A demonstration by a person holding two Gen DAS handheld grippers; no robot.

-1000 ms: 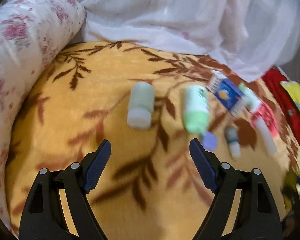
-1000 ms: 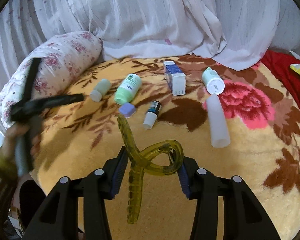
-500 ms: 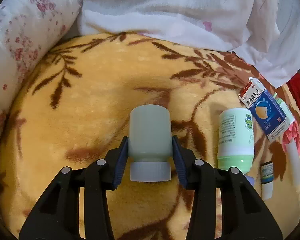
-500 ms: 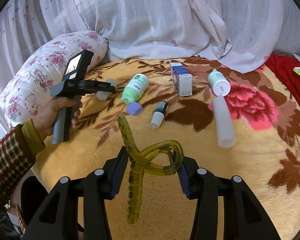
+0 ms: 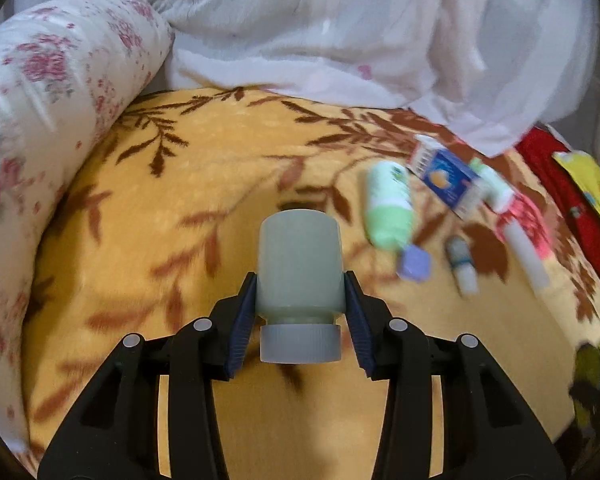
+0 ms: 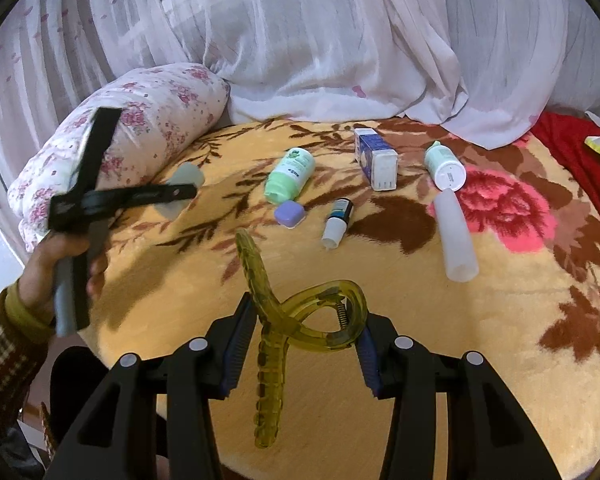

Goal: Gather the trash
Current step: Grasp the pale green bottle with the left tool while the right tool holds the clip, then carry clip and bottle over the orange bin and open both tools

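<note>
Left wrist view: the left gripper is clenched on the pale green jar, gripping its body just above the grey screw cap. Half a second ago the jar lay on the blanket; now it hangs above the yellow leaf-patterned blanket, so the pickup looks done and carrying it off to the trash is likely next. The rest is motion-blurred: a green-and-white bottle and a blue-and-white carton, their print unreadable.

Right wrist view: the right gripper grasps a translucent yellow hair claw clip, unchanged from 1 second ago. Remaining on the bed are the green bottle, a lilac case, a small dropper bottle, the carton, a white-based bottle and a frosted tube. No label is legible. The left hand lifts its jar beside the floral pillow.
</note>
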